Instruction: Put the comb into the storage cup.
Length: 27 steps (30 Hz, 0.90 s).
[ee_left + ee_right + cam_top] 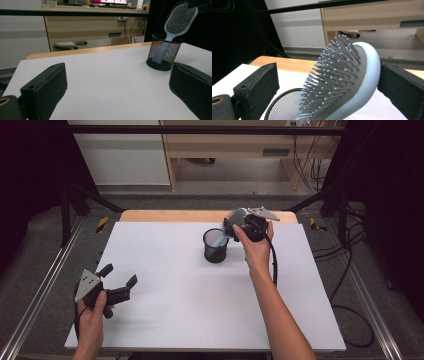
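A light blue paddle hairbrush point(236, 215) stands with its handle down in a black mesh cup point(215, 249) at the back middle of the white table top point(190, 310). It leans toward my right gripper point(234, 222). In the right gripper view the brush head point(352, 75) lies between the wide-apart jaws of the right gripper point(328, 75). Its back rests against one jaw, and the bristles stand clear of the other. The cup's rim point(284, 105) shows below. My left gripper point(119, 274) is open and empty above the front left corner, looking toward the cup point(163, 53) and brush point(178, 20).
A wooden strip point(200, 215) runs along the table's far edge. Behind it stand wooden furniture point(240, 145) and hanging cables point(310, 170). Black frame bars point(75, 200) and metal rails point(40, 290) flank the table. Cables point(350, 285) lie on the floor at the right.
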Available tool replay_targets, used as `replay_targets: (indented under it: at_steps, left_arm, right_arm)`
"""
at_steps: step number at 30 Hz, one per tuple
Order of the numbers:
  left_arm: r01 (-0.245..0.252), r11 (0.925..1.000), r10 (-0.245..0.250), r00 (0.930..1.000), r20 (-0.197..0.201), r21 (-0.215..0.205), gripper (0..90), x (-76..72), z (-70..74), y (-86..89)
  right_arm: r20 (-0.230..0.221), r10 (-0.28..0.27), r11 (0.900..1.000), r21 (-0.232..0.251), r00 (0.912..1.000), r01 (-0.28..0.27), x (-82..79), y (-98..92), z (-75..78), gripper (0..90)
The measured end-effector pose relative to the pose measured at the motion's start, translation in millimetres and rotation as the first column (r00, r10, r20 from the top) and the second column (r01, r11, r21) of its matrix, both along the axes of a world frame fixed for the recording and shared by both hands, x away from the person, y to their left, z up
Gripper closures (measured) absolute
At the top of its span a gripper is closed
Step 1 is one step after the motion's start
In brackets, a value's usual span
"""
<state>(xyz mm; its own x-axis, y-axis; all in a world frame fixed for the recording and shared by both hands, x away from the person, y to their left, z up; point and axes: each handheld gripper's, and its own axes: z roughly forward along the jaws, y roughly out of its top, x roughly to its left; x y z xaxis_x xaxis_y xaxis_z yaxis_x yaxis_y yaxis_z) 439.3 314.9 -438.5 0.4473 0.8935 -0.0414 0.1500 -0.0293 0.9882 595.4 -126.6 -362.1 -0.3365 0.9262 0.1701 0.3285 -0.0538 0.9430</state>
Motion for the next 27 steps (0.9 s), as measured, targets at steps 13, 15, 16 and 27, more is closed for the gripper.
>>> replay_targets:
  at_steps: [13,15,16,27]
  left_arm:
    - [-0.009,0.9999,0.009,1.0,0.002,0.006,1.6,0.1,0.0,1.4]
    - [-0.011,0.9999,0.011,0.9999,0.002,0.007,1.7,0.4,-0.1,1.9]
    - [-0.011,0.9999,0.011,0.9999,0.002,0.007,1.6,0.5,-0.1,2.1]
    - [-0.021,0.9998,0.021,0.9998,0.004,0.007,1.7,1.4,0.4,5.8]
  right_arm:
    - [0.039,0.018,1.0,0.011,0.9991,-0.018,-9.2,-6.4,9.2,4.4]
    - [0.047,0.024,1.0,0.007,0.9986,-0.024,-10.9,-5.9,10.4,4.8]
    - [0.05,0.025,1.0,0.005,0.9984,-0.026,-11.8,-5.8,11.1,5.1]
    - [0.074,0.054,0.998,0.016,0.9958,-0.055,-23.5,-13.8,21.2,7.0]
